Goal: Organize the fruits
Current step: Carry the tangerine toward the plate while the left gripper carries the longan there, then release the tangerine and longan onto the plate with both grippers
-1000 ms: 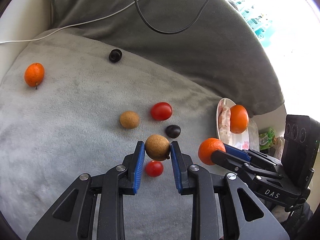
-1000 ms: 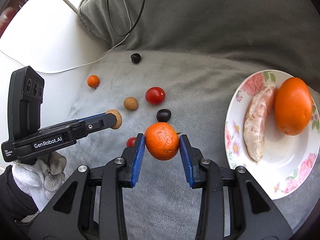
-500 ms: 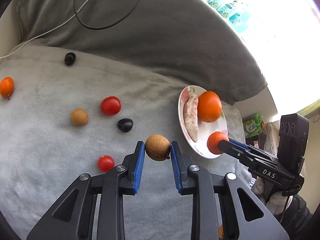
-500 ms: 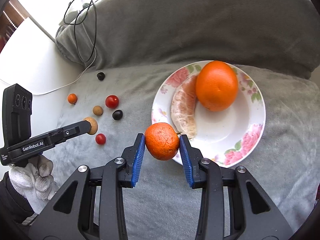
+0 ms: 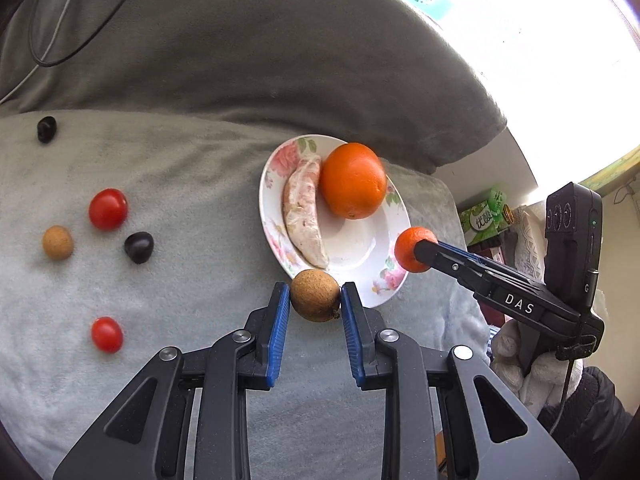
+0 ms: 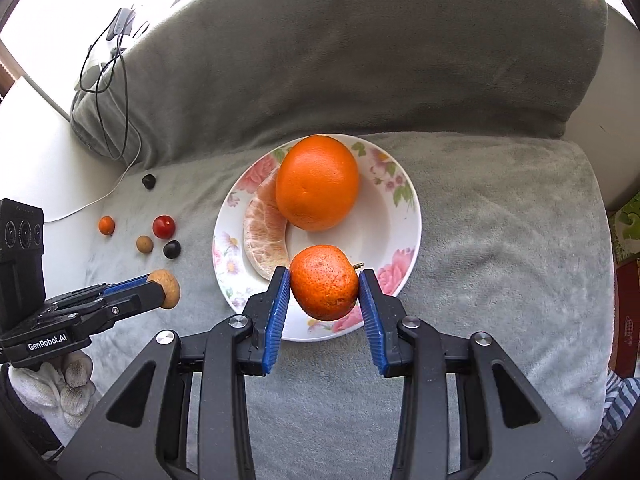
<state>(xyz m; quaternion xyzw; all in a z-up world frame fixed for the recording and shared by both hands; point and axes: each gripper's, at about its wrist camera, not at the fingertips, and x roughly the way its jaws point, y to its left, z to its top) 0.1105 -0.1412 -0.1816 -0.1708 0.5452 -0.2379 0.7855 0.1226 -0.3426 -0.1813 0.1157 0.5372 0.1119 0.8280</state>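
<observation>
My left gripper [image 5: 315, 300] is shut on a brown longan [image 5: 315, 295] and holds it at the near left rim of the floral plate [image 5: 362, 246]. My right gripper [image 6: 324, 294] is shut on a small mandarin [image 6: 324, 282] above the plate's near part [image 6: 400, 232]. The plate holds a large orange [image 6: 318, 182] and a peeled pomelo segment [image 6: 264, 236]. On the grey blanket to the left lie two cherry tomatoes [image 5: 108, 209] [image 5: 107, 334], a second longan [image 5: 58, 242], two dark fruits [image 5: 139, 247] [image 5: 46, 129] and a kumquat [image 6: 107, 224].
A thick grey cushion [image 6: 340, 60] rises behind the plate. Cables [image 6: 108, 80] lie over its left end by a white surface [image 6: 36, 160]. Green packets [image 5: 484, 216] stand past the blanket's right edge.
Both grippers have carried their fruit to the right, from over the loose fruits to the plate. The mandarin is now over the plate and the longan at its rim.
</observation>
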